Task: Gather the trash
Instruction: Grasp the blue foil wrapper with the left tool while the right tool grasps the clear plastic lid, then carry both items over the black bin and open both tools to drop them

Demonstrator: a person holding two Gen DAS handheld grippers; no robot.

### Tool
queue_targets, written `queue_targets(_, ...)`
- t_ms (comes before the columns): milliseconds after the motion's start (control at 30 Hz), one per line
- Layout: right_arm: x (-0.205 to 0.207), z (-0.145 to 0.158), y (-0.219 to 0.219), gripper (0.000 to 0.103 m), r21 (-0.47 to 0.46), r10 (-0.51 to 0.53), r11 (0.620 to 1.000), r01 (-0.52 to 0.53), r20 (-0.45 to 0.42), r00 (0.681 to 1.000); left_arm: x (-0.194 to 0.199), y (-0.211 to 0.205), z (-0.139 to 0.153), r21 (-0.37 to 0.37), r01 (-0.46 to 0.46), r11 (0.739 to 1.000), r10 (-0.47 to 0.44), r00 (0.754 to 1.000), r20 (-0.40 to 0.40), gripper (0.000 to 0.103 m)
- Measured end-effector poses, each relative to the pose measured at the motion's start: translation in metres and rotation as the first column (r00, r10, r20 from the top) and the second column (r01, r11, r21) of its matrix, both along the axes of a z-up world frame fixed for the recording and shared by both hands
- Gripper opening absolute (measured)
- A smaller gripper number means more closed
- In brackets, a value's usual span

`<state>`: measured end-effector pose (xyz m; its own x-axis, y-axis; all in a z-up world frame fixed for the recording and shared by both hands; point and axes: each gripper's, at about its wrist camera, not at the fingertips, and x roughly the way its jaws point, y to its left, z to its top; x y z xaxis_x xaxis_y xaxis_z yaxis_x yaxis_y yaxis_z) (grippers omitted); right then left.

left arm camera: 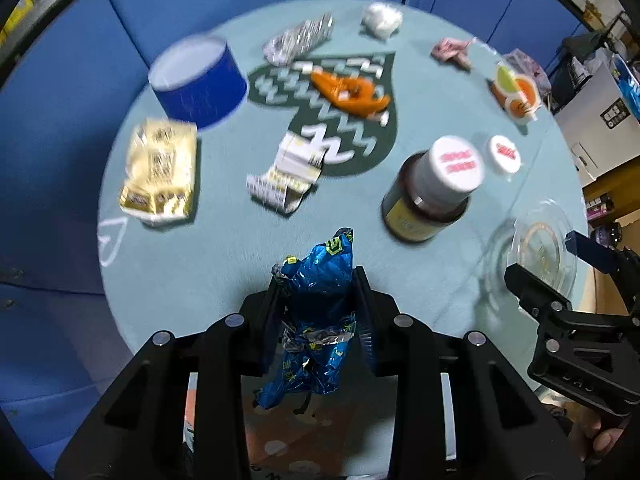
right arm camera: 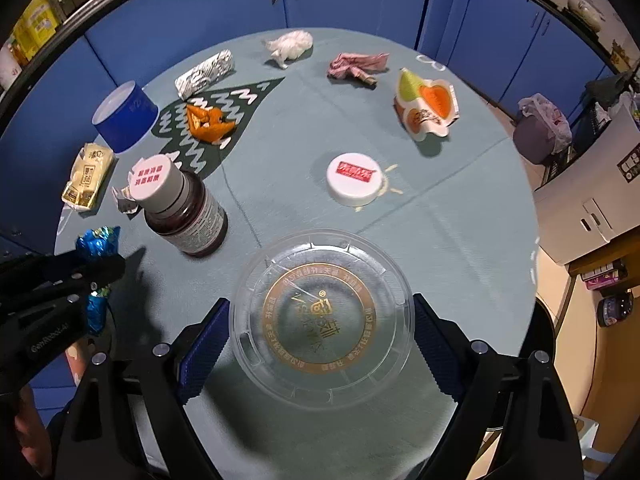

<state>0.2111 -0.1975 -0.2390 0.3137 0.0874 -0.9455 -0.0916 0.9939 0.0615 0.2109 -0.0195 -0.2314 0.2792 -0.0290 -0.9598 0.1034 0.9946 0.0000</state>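
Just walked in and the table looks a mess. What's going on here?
Someone is clearing trash off a round table with two handheld grippers. The left gripper is shut on a crumpled blue foil wrapper. The right gripper is open, its fingers either side of a clear plastic lid. A brown bottle, a loose white cap, a blue paper cup and other wrappers are not yet collected.

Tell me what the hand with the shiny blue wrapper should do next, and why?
Probably lift it away toward a bin. The left gripper is already shut on the blue wrapper, raised off the table, so only carrying it off remains. No bin shows here.
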Motion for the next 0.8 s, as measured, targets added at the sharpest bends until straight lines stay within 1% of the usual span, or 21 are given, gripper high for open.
queue_targets(167,-0.009,0.013,-0.016,0.085,0.007,-0.023,1.000,0.023,0.040,0.999,-0.013,-0.016,0.030,0.045,0.010,0.999,-0.015,0.995,0.104,0.034)
queue_targets(300,-0.016,0.023,-0.030,0.085,0.011,-0.044,0.999,0.044,0.075,0.996,-0.021,-0.034,0.045,0.060,0.028,0.998,-0.037,0.986,0.160,0.034)
queue_targets(400,-0.024,0.031,-0.046,0.085,0.020,-0.069,0.997,0.068,0.103,0.992,-0.020,-0.054,0.052,0.065,0.059,0.996,-0.069,0.982,0.177,0.034)
queue_targets(567,-0.036,0.038,-0.076,0.085,0.032,-0.121,0.992,0.118,0.128,0.984,-0.025,-0.090,0.054,0.072,0.120,0.990,-0.132,0.973,0.190,0.034)
queue_targets(800,-0.051,0.042,-0.131,0.085,0.043,-0.226,0.974,0.222,0.144,0.963,-0.027,-0.151,0.056,0.085,0.227,0.970,-0.240,0.950,0.200,0.034)
